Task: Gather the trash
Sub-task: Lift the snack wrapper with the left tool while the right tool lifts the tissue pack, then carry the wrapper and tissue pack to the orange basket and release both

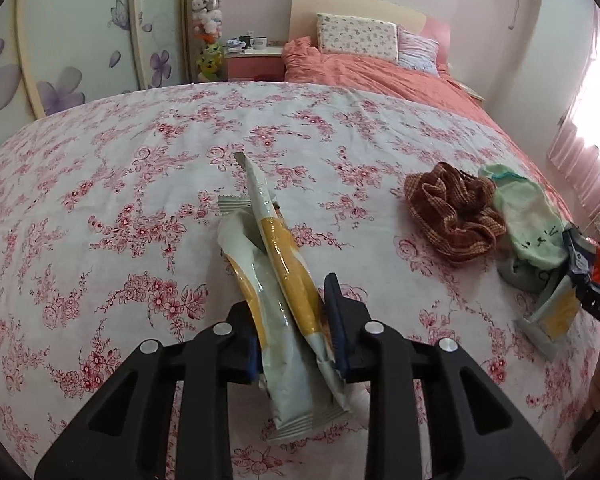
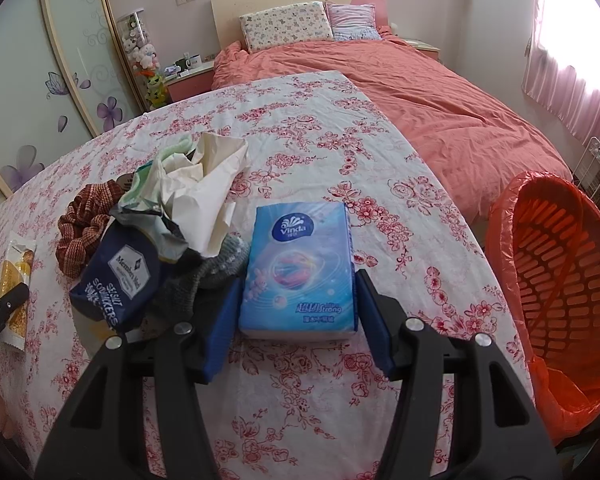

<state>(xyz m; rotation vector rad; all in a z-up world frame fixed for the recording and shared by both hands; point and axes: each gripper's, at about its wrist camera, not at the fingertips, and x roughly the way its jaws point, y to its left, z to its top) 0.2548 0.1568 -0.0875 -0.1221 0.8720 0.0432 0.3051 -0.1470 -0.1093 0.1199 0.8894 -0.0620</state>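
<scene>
Wrappers pinched in my left gripper (image 1: 296,340), tissue pack (image 2: 298,270) sitting between my right gripper (image 2: 294,316) pads, jaws apart and not squeezing.

Risk: the yellow-and-white wrappers (image 1: 276,280) are slick, crumpled and only caught low down, so one could slide out on the way to the bin. Only the right view shows the orange bin (image 2: 556,280) beside the floral sheet (image 2: 340,400), plus the pile of paper and navy snack bag (image 2: 116,276).
</scene>
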